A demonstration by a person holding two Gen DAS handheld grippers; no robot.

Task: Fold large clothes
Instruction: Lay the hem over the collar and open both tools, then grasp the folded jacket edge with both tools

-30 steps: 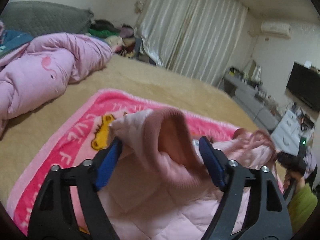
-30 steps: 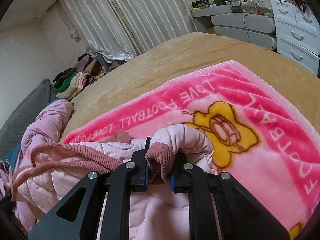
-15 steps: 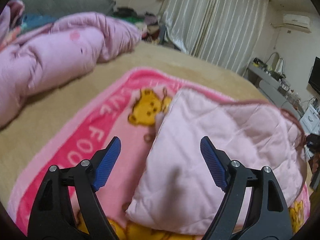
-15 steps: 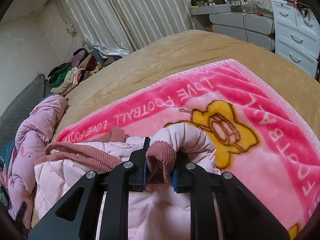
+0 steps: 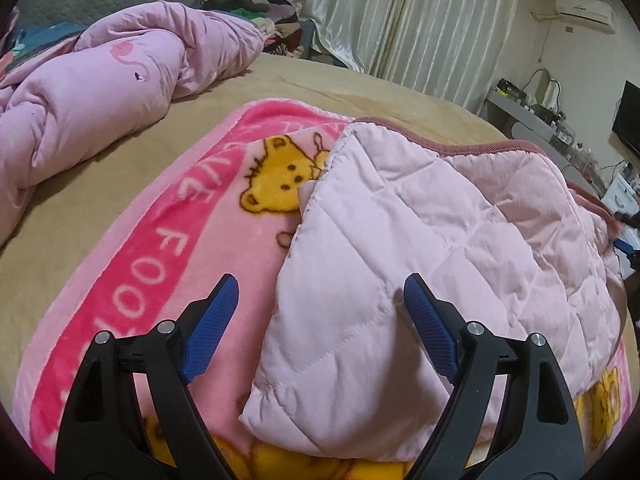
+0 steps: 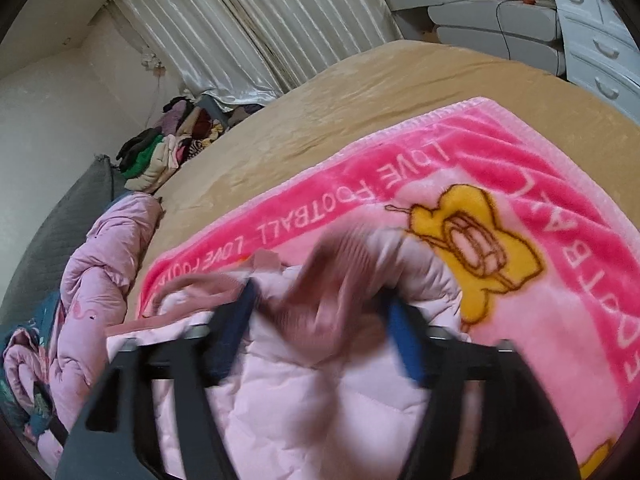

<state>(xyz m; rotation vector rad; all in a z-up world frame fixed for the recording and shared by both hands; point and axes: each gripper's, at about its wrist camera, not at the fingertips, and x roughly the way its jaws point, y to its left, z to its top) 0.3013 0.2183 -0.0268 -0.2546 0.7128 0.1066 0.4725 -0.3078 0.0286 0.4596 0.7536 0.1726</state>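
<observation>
My right gripper (image 6: 320, 332) is springing apart, its jaws opening with the ribbed cuff (image 6: 340, 280) loose between them; my left gripper (image 5: 320, 320) is spreading too, pads clear of the cloth, one jaw either side of the folded edge. The pink quilted jacket (image 5: 420, 260) lies doubled on the pink bear blanket (image 5: 160, 248); the puffy fold may spring back open, or the dropped cuff snag a jaw as I pull away.

Motion blur smears the right claw (image 6: 320, 332) and the ribbed cuff (image 6: 340, 276) between its opening jaws (contact unreadable), while the quilted jacket (image 5: 420, 248) hides part of the blanket's bear print (image 5: 280, 184).
</observation>
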